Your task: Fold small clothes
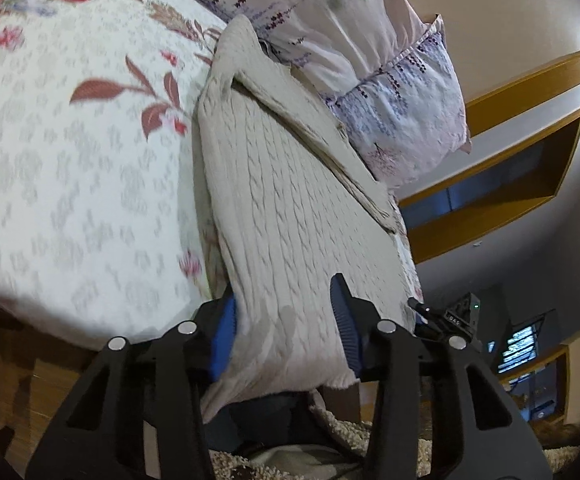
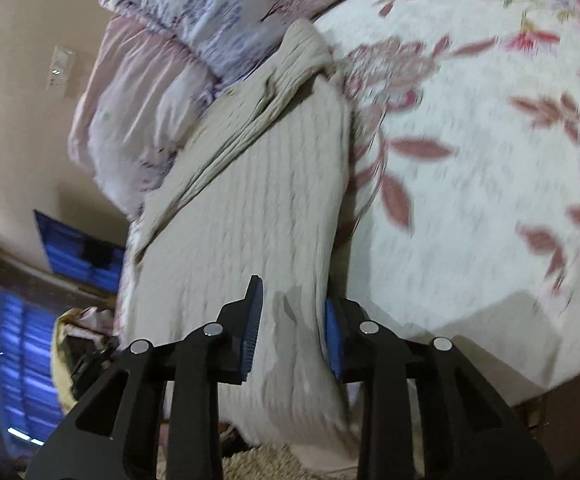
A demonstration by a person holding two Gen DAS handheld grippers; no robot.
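Cream cable-knit sweater (image 1: pixel 290 216) laid flat near the edge of a bed, spread over a white bedspread (image 1: pixel 70 184) printed with reddish leaves and flowers. Top end of the sweater resting against a lilac floral pillow (image 1: pixel 402 108), with one sleeve folded diagonally across the body. Near hem draped over the edge of the bed, hanging down toward a shaggy beige rug (image 1: pixel 370 432).

Left gripper (image 1: pixel 286 328) at the hanging hem, blue-padded jaws set apart on either side of a wide section of knit. Left pad touching the sweater's edge, right pad lying against the fabric; jaws spread, not pinched together.

Right gripper (image 2: pixel 292 332) at the same hem, seen from the other side. Jaws likewise parted, with a band of the sweater (image 2: pixel 250 208) running between them; possibly a loose hold, though motion blur makes the contact hard to judge. Flowered bedspread (image 2: pixel 470 184) filling the right of this view, pillow (image 2: pixel 178 32) above the sweater.

Beyond the bed, a pale wall with a wooden-framed window (image 1: pixel 490 196) in the left view.
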